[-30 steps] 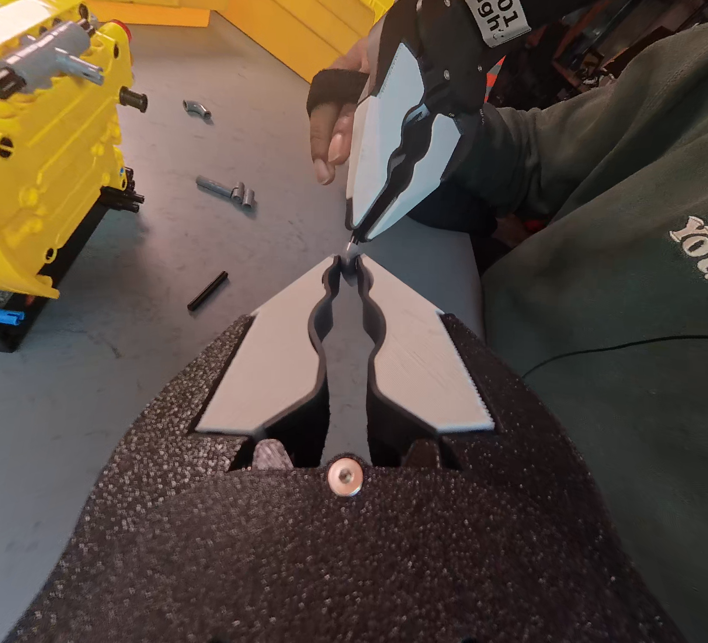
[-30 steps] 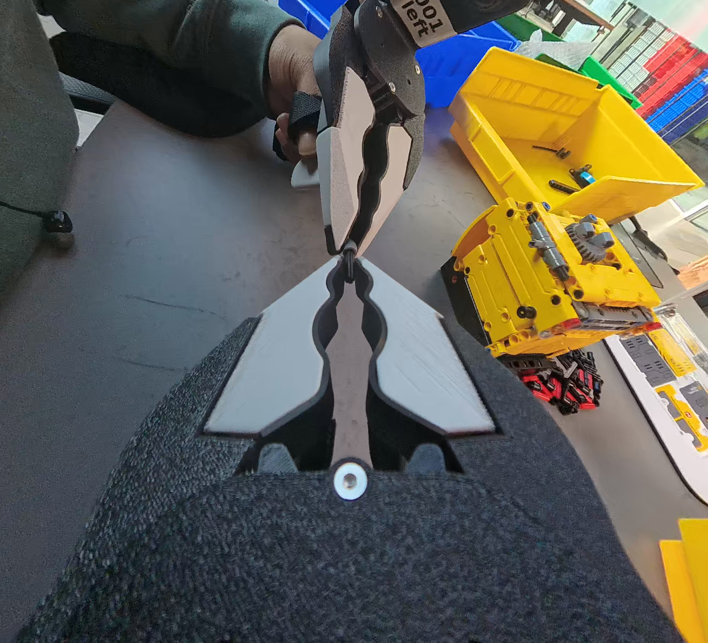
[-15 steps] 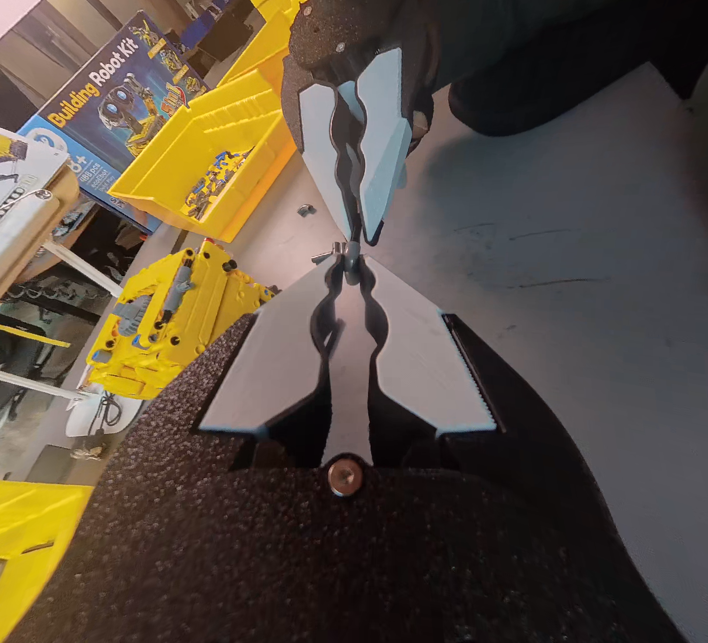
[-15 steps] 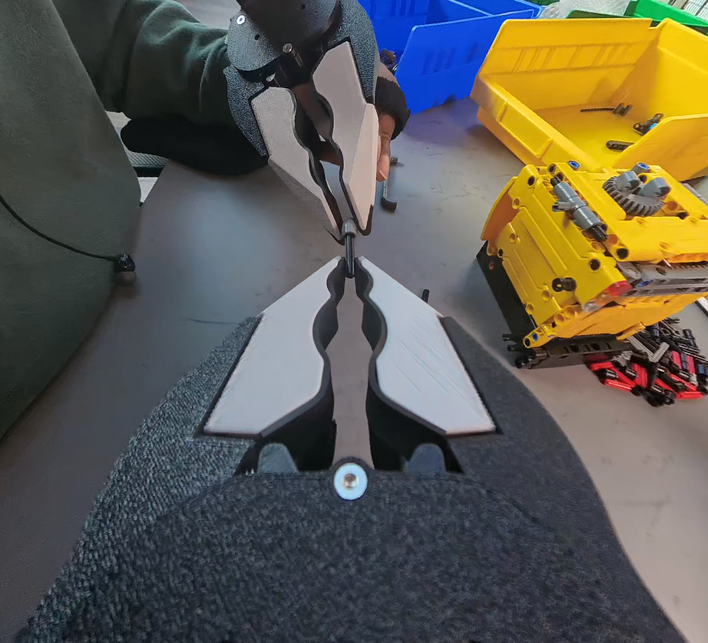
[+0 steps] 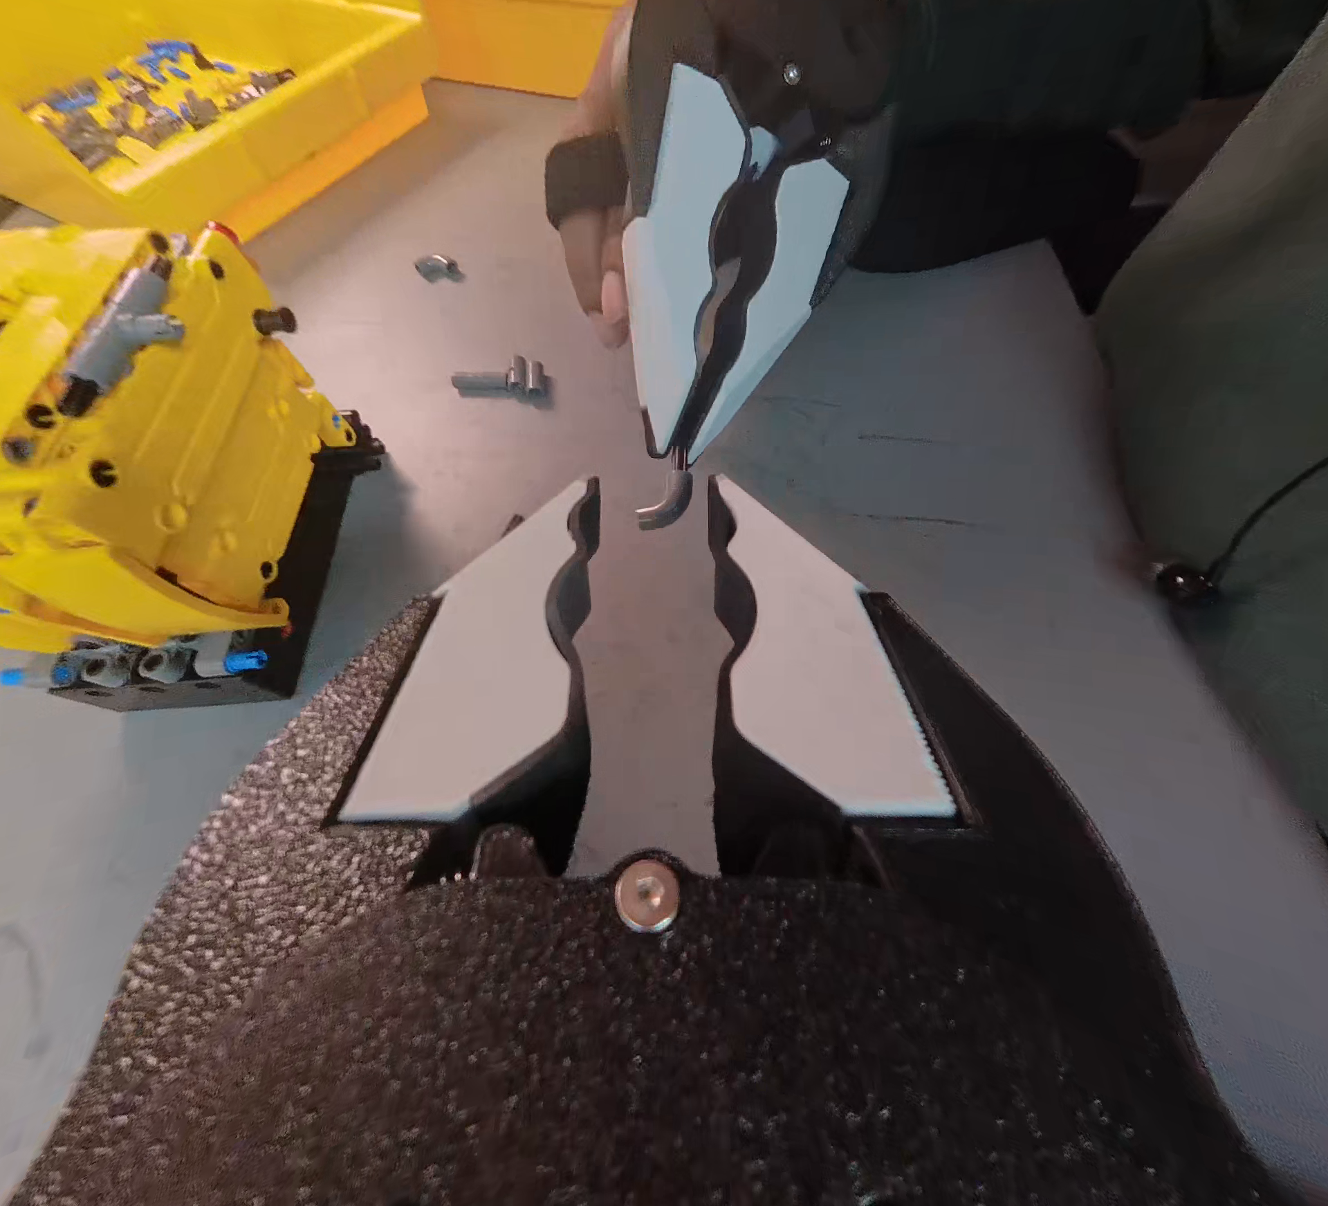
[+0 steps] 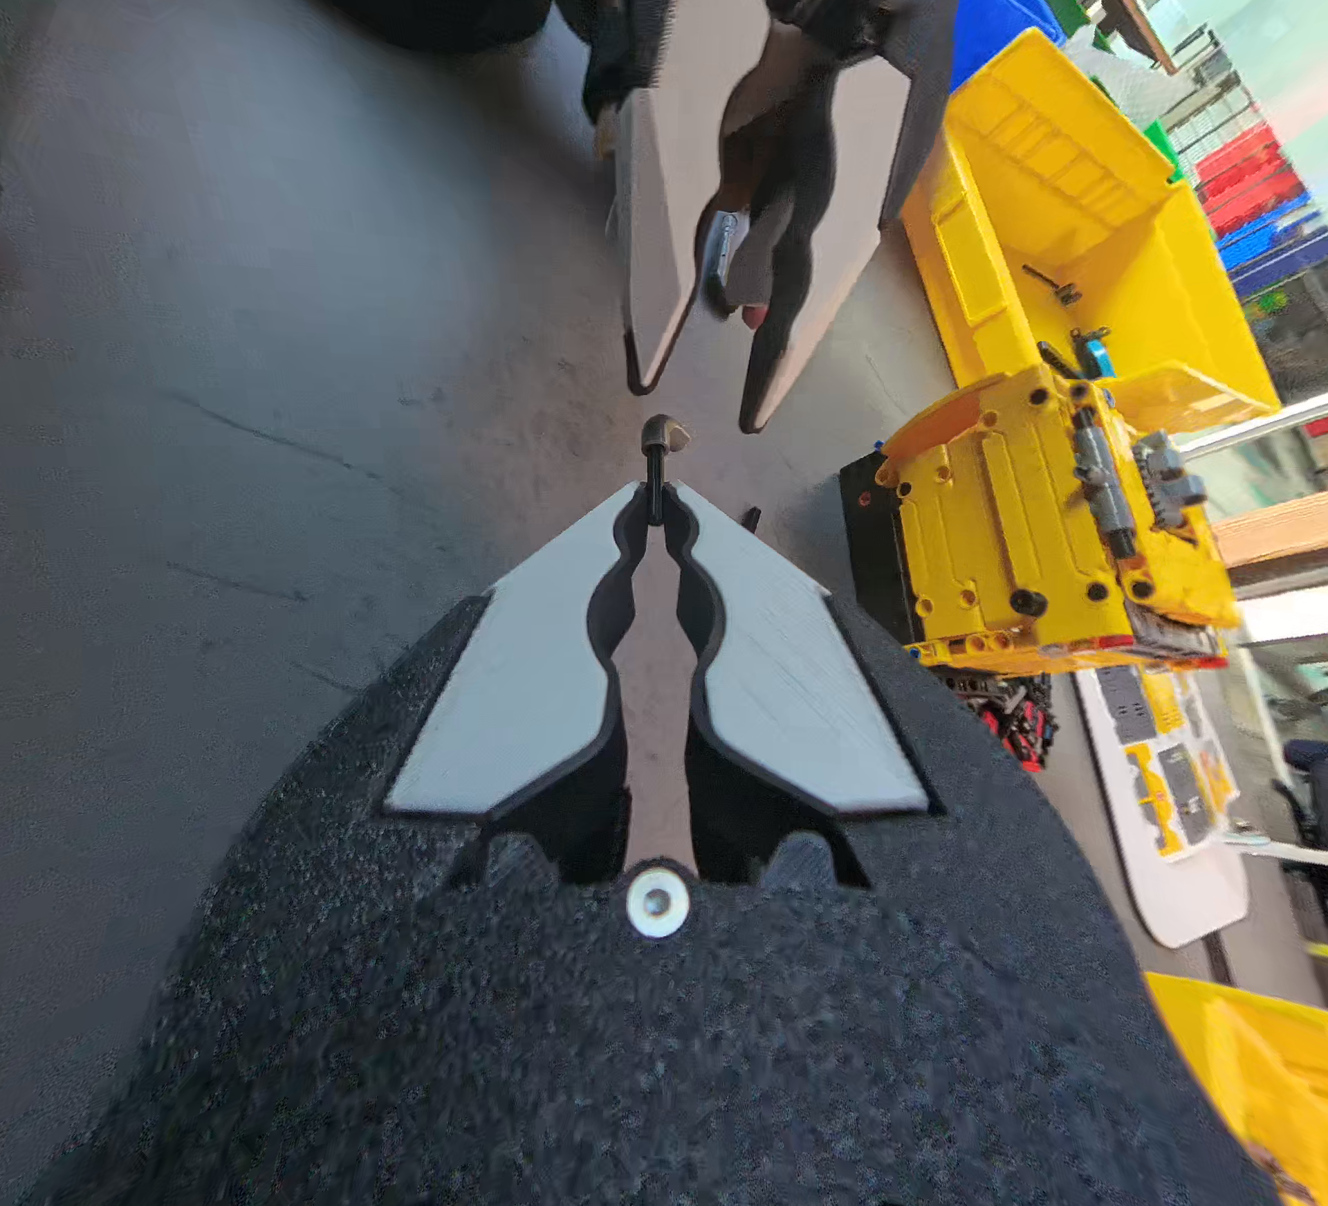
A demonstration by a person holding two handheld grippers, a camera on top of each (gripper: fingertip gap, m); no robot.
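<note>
My right gripper [image 6: 654, 501] is shut on a thin black axle [image 6: 654, 488]. A small grey elbow connector [image 6: 665, 435] sits on the axle's far end. In the left wrist view the same grey elbow connector [image 5: 668, 501] hangs between my left gripper's [image 5: 652, 488] spread fingers, and neither pad touches it. My left gripper is open and holds nothing. It also shows in the right wrist view [image 6: 693, 406], just beyond the elbow, with its fingers apart. The right gripper [image 5: 675, 449] shows from above in the left wrist view, pinching the axle.
A yellow brick-built vehicle body [image 5: 136, 445] [image 6: 1042, 524] stands on the grey table [image 5: 898, 452]. Loose grey parts [image 5: 503, 378] [image 5: 435, 267] lie near it. Yellow bins [image 5: 180, 57] [image 6: 1078, 222] and a blue bin [image 6: 984, 7] stand behind. A person's green sleeve [image 5: 1222, 417] is at the right. The grippers are tip to tip, or close to it.
My left gripper has opened and let go of the grey elbow, which stays on the axle in my right gripper. Both grippers have swung to new angles over the table.
</note>
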